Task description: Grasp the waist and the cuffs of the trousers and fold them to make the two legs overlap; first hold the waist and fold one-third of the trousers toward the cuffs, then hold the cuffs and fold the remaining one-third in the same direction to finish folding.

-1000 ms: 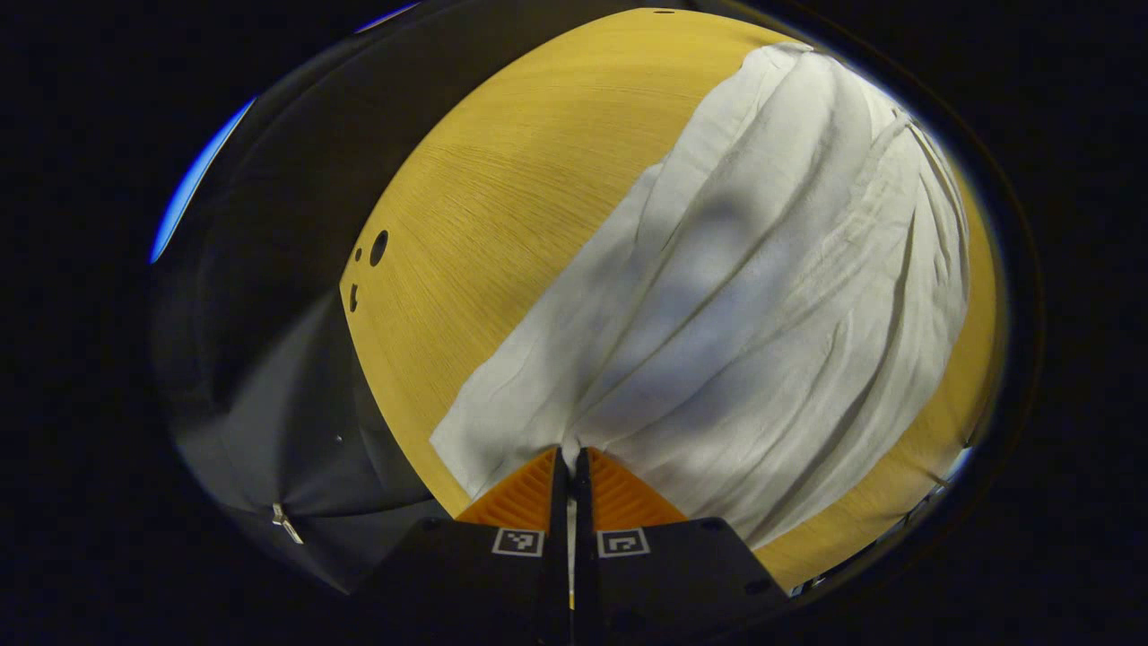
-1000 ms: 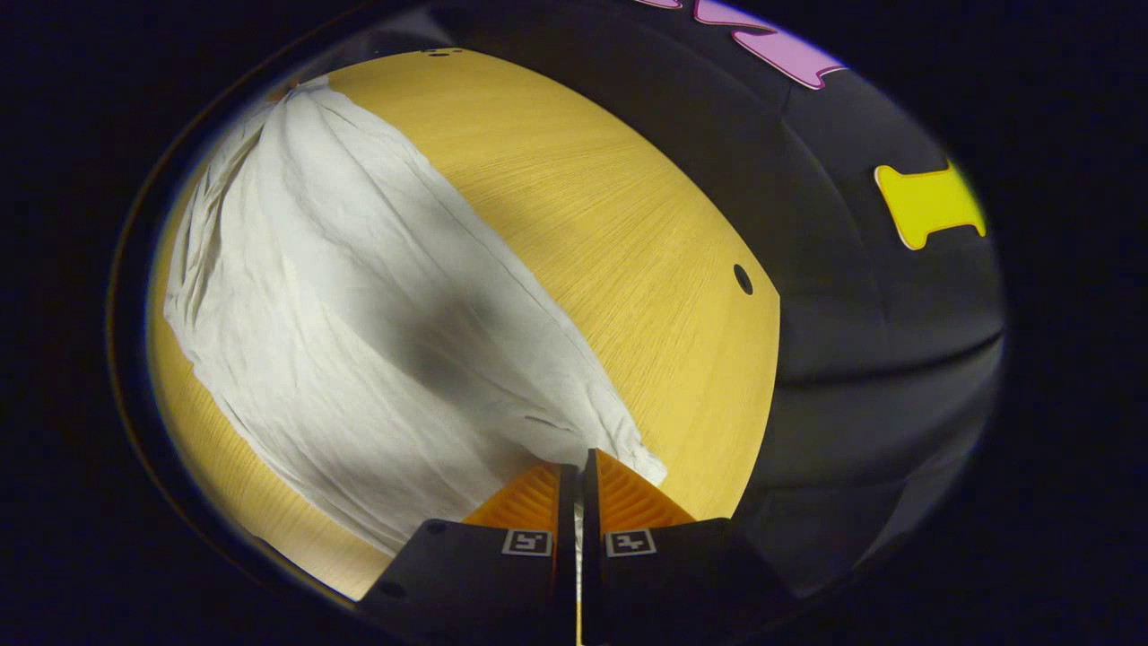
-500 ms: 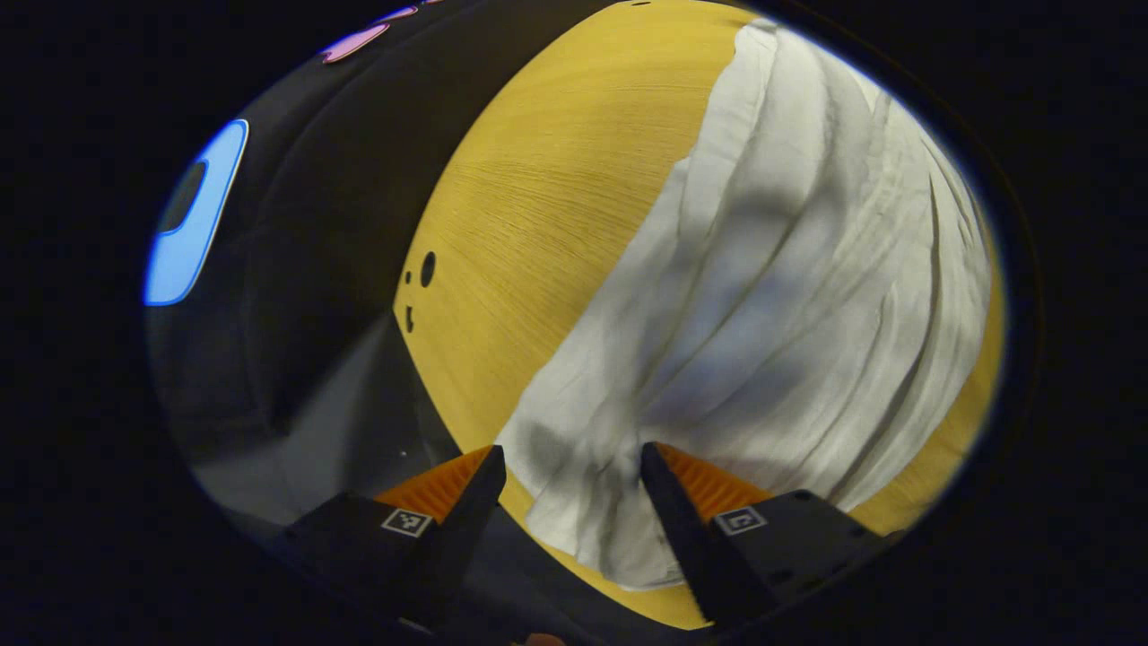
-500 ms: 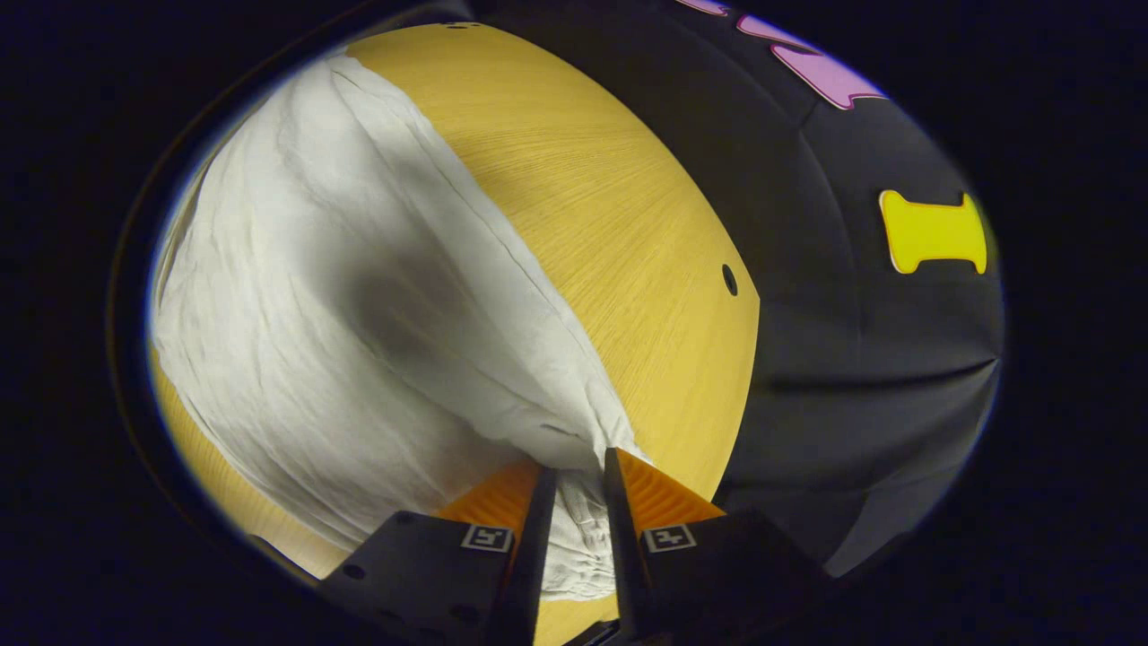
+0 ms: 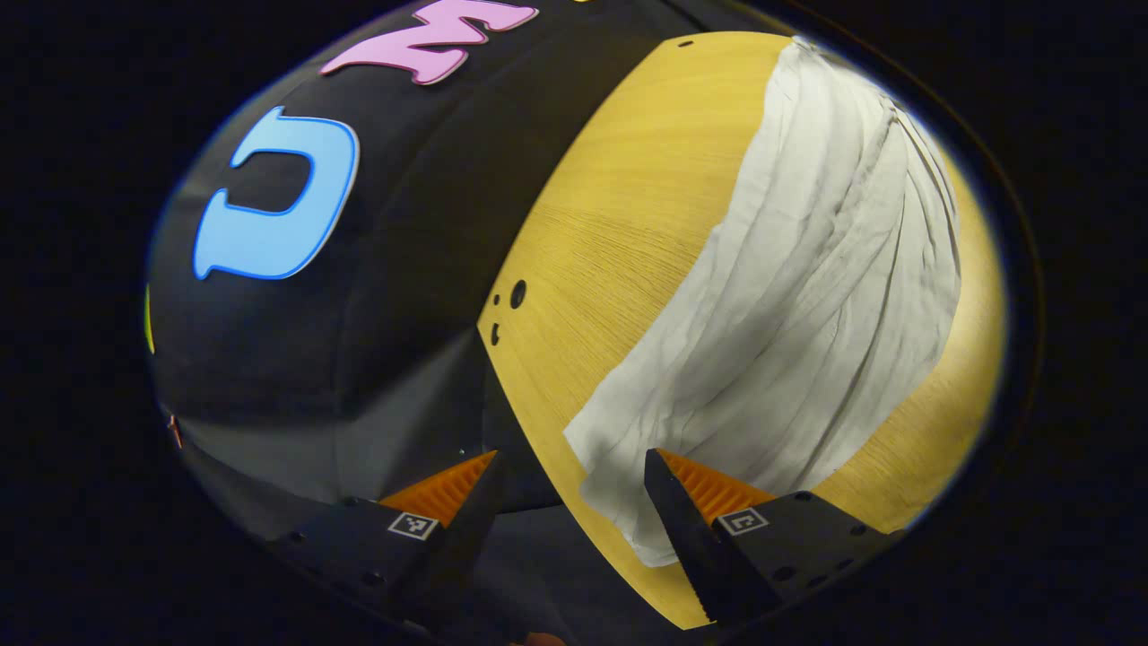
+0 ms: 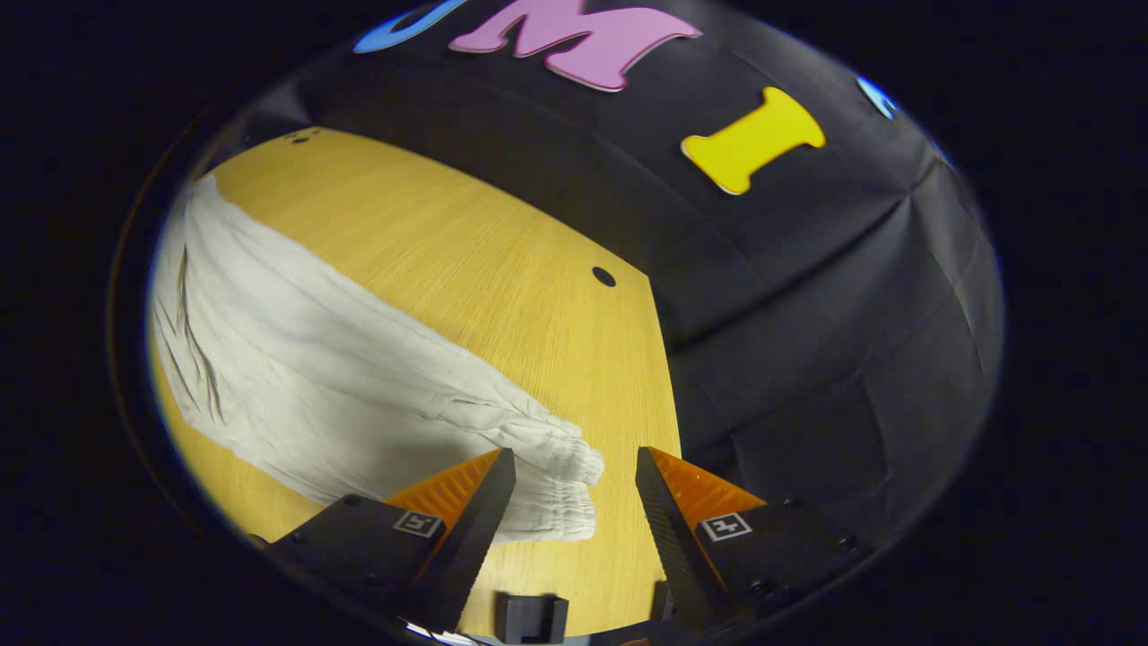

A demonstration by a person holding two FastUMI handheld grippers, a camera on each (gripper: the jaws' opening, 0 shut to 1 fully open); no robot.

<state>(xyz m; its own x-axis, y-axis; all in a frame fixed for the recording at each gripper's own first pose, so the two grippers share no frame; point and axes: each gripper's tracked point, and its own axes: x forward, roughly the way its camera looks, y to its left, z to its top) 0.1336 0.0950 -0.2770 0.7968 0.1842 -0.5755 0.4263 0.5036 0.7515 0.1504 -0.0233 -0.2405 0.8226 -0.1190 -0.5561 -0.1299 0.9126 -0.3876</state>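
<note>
- The left gripper (image 5: 571,489) now stands with its fingers spread wide and nothing between them; a second ago it was pinched tight on the cloth, so it has let go and lifted back.
- The white trousers (image 5: 789,305) lie flat on the yellow wooden table (image 5: 619,224), stretching ahead and to the right of this gripper, one corner just in front of its right finger.
- The right gripper (image 6: 574,475) is likewise wide open and empty, where a second ago it was closed on the fabric.
- In the right gripper view the trousers' gathered elastic end (image 6: 560,489) rests on the table just ahead of the open fingers, the rest running away to the left.
- Both releases suggest the leg-over-leg fold is laid down; the fold by thirds looks yet to start.
</note>
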